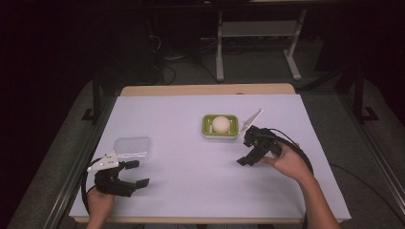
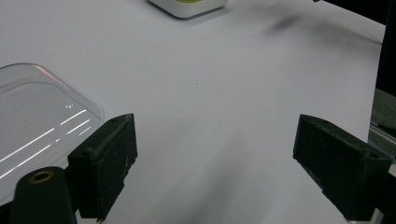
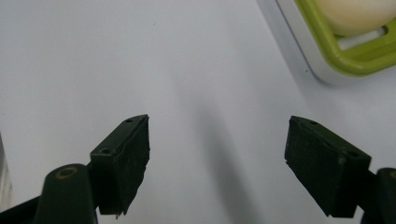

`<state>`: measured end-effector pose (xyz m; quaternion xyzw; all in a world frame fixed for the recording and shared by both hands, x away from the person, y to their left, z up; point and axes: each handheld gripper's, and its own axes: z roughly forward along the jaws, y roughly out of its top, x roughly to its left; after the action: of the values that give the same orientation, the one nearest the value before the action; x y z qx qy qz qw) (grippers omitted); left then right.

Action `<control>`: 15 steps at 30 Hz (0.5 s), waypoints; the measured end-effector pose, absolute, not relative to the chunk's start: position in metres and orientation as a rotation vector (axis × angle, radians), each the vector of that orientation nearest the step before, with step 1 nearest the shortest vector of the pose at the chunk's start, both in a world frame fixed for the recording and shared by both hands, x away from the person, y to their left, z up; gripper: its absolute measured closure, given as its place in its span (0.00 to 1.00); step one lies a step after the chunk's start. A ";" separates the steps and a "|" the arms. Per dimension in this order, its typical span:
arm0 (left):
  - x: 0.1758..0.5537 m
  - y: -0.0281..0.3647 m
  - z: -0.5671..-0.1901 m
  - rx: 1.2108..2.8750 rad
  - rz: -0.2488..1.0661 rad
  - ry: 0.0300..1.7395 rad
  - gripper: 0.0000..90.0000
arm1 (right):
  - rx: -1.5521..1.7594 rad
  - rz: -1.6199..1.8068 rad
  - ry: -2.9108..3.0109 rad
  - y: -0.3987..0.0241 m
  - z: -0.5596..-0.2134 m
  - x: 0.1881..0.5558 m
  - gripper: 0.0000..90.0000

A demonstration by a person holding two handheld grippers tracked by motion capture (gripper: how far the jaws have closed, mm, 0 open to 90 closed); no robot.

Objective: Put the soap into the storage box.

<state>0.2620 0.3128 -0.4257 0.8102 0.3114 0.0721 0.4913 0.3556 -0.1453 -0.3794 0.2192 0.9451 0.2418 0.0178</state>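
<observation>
The egg (image 1: 220, 124) sat in a green and white holder (image 1: 205, 128) on the far half of the table (image 1: 191, 191), a little right of the middle. In the right gripper view the holder's green rim (image 3: 355, 60) ran across the upper right corner with the pale egg (image 3: 359, 14) resting inside it.

The right gripper (image 1: 242, 161) hovered just beside the holder, on its near right side, held in the person's right hand (image 1: 286, 162). Its jaws stood wide apart with nothing between them, and bare white table showed in the gap (image 3: 217, 161). It touched neither the holder nor the egg.

Well apart, near the table's left front corner, the left gripper (image 1: 136, 172) was held in the person's left hand (image 1: 100, 200). Its jaws were also spread wide and empty (image 2: 212, 161). A clear plastic lid (image 1: 133, 147) lay flat on the table just beyond it; in the left gripper view the lid (image 2: 37, 121) lay close beside the left-hand jaw, though whether they touched could not be told. The holder's white edge (image 2: 187, 7) showed at the top of that view.
</observation>
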 end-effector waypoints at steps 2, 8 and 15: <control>0.262 0.313 -0.426 1.967 0.175 0.756 0.14 | 0.689 0.751 2.935 -0.149 -0.382 0.351 0.24; 0.262 0.312 -0.426 1.980 0.172 0.750 0.14 | 0.714 0.780 2.923 -0.159 -0.390 0.335 0.24; 0.262 0.311 -0.426 1.975 0.169 0.760 0.14 | 0.735 0.806 2.900 -0.170 -0.400 0.314 0.24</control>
<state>0.2617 0.3110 -0.4265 0.8123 0.3126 0.0696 0.4874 0.3143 -0.1700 -0.4003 0.2371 0.9358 0.2599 0.0215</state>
